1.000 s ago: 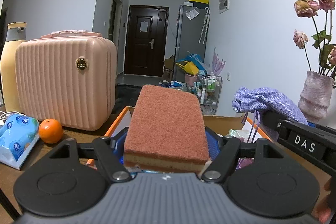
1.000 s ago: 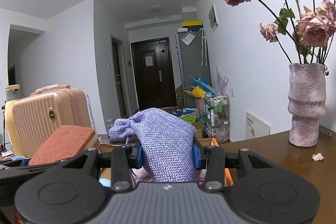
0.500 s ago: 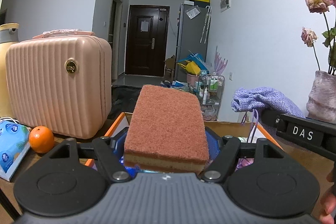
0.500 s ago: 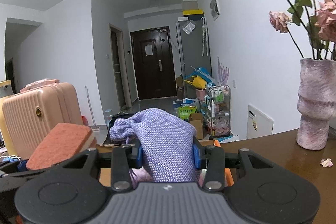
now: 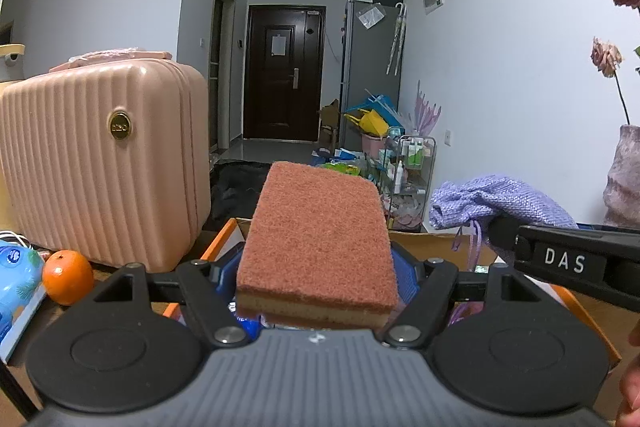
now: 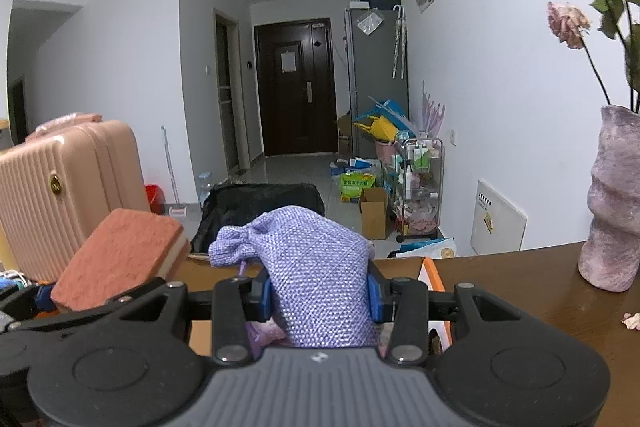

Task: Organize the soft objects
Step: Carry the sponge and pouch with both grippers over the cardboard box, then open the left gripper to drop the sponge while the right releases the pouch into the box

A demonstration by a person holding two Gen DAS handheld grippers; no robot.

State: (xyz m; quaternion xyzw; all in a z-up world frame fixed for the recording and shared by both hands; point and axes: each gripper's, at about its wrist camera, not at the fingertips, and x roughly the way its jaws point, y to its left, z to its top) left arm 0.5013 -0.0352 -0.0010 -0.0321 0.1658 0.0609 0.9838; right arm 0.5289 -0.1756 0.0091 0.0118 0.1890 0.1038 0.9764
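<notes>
Above the open cardboard box [image 5: 224, 239] with its orange edging, both tools hang loaded: the left gripper [image 5: 316, 267] has its fingers clamped on the sides of a sponge [image 5: 320, 239], rust-red scouring face up over a pale foam layer, and the right gripper [image 6: 320, 297] has its fingers pinched on a lilac woven pouch [image 6: 316, 267] whose gathered neck sticks out to the left. My worry is crowding; the two tools sit close side by side over the same box, so a sideways swing could knock one into the other. The pouch's drawstring [image 5: 474, 239] dangles loose and could snag on the box wall or a finger on the way down. The sponge is squashy, so a light squeeze might let it tilt or slip out short of the box, and the pouch bulges past its pads, so it may sag unevenly. A dried-flower vase [image 6: 612, 203] stands on the table to the right, within reach of a careless elbow. Only the left camera shows the orange [image 5: 67, 277], the blue tissue pack [image 5: 16, 279] and the right tool's lettered arm; only the right camera shows the petal [image 6: 632, 321] on the bare tabletop and the sponge's pale edge from the side. Both show the pink suitcase [image 5: 104, 163].
</notes>
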